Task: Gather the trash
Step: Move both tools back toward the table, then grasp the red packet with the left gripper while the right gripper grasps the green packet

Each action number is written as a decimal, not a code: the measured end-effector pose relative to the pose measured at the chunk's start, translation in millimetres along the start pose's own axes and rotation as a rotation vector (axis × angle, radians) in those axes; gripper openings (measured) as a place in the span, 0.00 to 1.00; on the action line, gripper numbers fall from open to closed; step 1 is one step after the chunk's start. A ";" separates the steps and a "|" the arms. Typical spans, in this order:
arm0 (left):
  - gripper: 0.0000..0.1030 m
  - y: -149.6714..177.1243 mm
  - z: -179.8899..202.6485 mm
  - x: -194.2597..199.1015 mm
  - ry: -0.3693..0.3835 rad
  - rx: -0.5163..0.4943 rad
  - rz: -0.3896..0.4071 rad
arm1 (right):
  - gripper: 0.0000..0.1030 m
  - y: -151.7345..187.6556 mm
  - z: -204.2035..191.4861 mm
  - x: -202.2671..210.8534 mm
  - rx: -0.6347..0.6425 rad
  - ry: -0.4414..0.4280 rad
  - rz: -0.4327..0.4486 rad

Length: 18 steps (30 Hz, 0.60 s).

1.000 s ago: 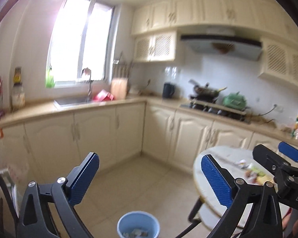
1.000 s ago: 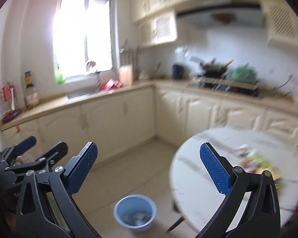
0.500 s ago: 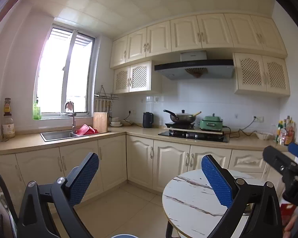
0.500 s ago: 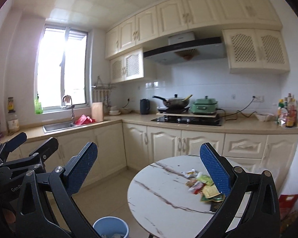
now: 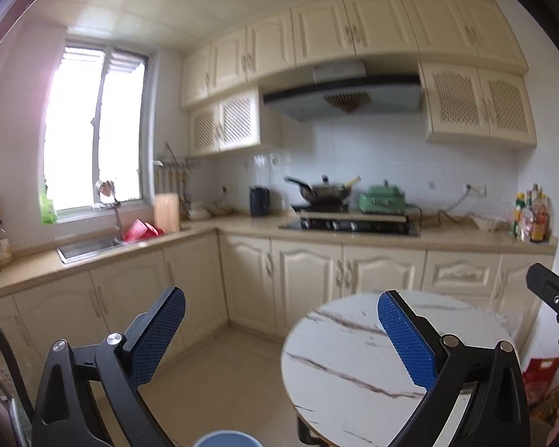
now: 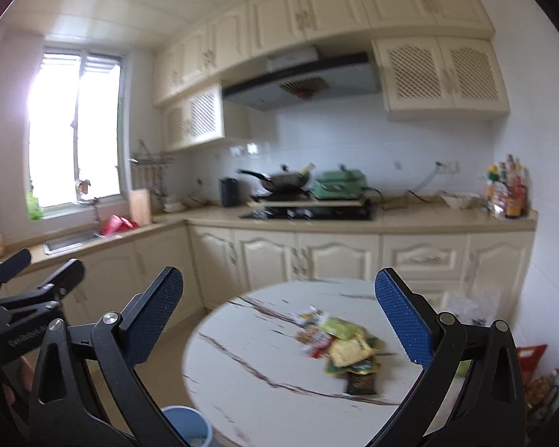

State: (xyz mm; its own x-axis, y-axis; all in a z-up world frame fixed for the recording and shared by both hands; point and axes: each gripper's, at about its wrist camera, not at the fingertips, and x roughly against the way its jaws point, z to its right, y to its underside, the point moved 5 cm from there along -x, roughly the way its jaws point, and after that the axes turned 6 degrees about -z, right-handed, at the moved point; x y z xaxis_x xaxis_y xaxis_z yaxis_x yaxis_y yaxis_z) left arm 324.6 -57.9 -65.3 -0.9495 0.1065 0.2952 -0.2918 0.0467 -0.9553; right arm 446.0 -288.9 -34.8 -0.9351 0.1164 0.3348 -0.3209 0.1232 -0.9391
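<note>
Closer now: marble round table (image 6: pixel 264 383), wrappers (image 6: pixel 339 339), cream kitchen.

The round table (image 6: pixel 264 372) has a glossy, marble-veined top. The wrappers (image 6: pixel 339 342) look like shiny plastic foil. The bin (image 6: pixel 190 424) is smooth blue plastic.

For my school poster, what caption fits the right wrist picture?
Open right tongs face crumpled snack wrappers piled on a round white marble table.
</note>
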 end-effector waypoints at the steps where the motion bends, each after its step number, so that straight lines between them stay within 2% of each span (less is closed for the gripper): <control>1: 0.99 -0.2 4.6 -10.2 0.011 -0.006 -0.021 | 1.00 4.7 10.7 -8.2 -0.009 0.022 -0.021; 7: 0.99 6.2 49.0 -87.1 0.085 -0.067 -0.183 | 1.00 41.8 76.4 -61.8 -0.081 0.128 -0.173; 11: 0.99 5.2 92.5 -142.4 0.156 -0.103 -0.286 | 1.00 68.6 118.4 -101.0 -0.103 0.183 -0.276; 18: 0.99 5.1 175.4 -222.4 0.293 -0.212 -0.394 | 1.00 97.3 165.3 -157.1 -0.127 0.198 -0.410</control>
State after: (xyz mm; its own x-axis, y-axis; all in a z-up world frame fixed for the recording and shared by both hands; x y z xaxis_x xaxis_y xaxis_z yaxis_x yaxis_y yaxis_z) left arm 514.0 -255.5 -138.2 -0.6913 0.3121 0.6517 -0.5614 0.3358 -0.7564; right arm 536.8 -458.1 -191.7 -0.6841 0.2170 0.6964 -0.6255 0.3167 -0.7131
